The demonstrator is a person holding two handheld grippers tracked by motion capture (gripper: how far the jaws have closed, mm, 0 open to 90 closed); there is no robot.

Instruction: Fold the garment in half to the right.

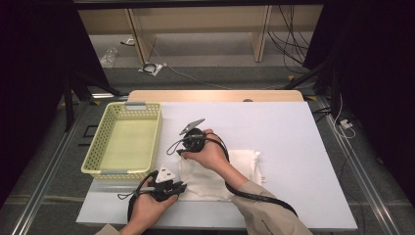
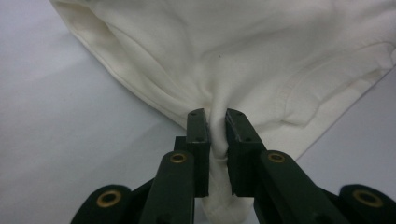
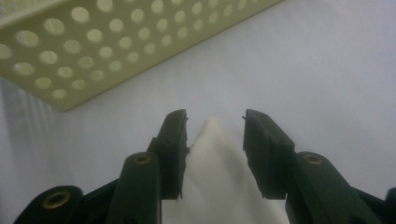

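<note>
While the left gripper (image 2: pixel 217 128) pinches a bunched corner of the cream cloth (image 2: pixel 243 51) to anchor it on the white table (image 1: pixel 293 132), the right gripper (image 3: pixel 215 123) straddles the far corner, jaws spread and untouching, ready to grip. Beyond stands the perforated yellow basket (image 3: pixel 93 46), presumably the cloth's destination; no legible writing appears.
</note>
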